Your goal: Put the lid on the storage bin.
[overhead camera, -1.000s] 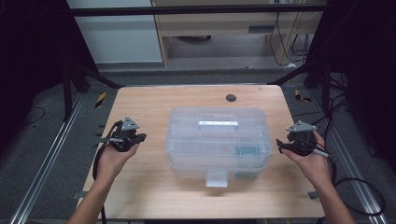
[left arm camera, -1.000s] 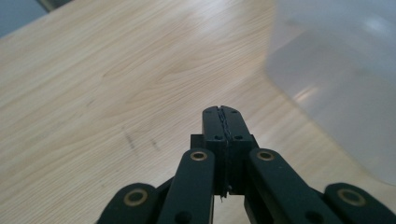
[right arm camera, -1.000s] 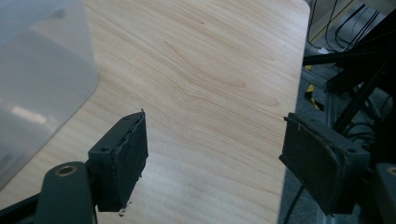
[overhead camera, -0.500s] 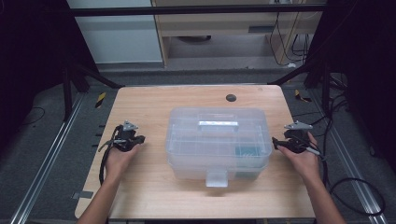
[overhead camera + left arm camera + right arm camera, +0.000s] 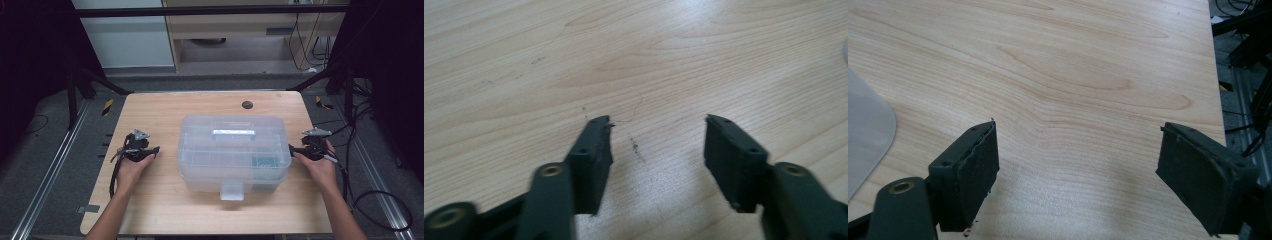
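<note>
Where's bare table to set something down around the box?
Far strip between the box and the table's back edge is free, bar a small dark disc. Near strip is free beside the box's latch. Both side strips are crowded: left gripper and right gripper, both open.

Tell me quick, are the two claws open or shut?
Left claw: open, has just been opening, nothing between its jaws.
Right claw: open, holding nothing.

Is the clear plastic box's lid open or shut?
Shut: the lid lies flat on the clear plastic box, handle down, front latch hanging over the base.
</note>
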Demonstrator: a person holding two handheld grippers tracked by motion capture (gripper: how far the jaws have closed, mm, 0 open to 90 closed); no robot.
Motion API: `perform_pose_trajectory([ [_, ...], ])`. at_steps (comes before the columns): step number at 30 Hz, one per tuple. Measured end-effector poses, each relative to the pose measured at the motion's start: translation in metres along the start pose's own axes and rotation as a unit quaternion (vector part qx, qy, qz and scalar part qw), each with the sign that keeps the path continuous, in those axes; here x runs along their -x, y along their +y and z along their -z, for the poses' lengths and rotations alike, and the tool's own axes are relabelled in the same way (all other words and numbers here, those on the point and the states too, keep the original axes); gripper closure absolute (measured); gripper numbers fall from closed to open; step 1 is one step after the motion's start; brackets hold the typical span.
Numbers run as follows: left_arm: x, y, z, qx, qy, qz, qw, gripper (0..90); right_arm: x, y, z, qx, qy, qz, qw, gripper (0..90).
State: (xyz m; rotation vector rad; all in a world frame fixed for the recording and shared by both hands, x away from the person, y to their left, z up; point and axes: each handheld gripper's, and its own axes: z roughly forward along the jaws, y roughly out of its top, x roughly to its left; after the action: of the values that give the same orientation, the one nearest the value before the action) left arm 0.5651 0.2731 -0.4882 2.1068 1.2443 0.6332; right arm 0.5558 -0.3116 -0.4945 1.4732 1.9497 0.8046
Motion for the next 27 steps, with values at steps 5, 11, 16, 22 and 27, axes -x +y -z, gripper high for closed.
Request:
perform_pose_trajectory([
  [5, -0.004, -0.002, -0.007, -0.004, -0.001, 0.017, 0.9998, 26.7, -0.002, 0.001, -0.005, -0.004, 0.005, -0.005, 1.0, 13.7],
  [11, -0.011, -0.006, -0.014, -0.005, 0.0, 0.045, 0.999, 15.1, -0.003, -0.001, -0.013, -0.016, 0.005, -0.016, 0.9997, 11.4],
  [16, -0.014, -0.008, -0.017, 0.005, -0.005, 0.053, 0.9986, 11.2, -0.004, -0.002, -0.018, -0.015, 0.011, -0.033, 0.9993, 10.2],
  [22, -0.013, -0.008, -0.02, 0.01, -0.006, 0.05, 0.9987, 5.0, -0.007, -0.003, -0.021, -0.008, 0.015, -0.042, 0.999, 8.1],
  [27, -0.013, -0.008, -0.02, 0.008, -0.007, 0.049, 0.9987, 3.7, -0.009, -0.002, -0.022, -0.012, 0.01, -0.05, 0.9986, 4.5],
])
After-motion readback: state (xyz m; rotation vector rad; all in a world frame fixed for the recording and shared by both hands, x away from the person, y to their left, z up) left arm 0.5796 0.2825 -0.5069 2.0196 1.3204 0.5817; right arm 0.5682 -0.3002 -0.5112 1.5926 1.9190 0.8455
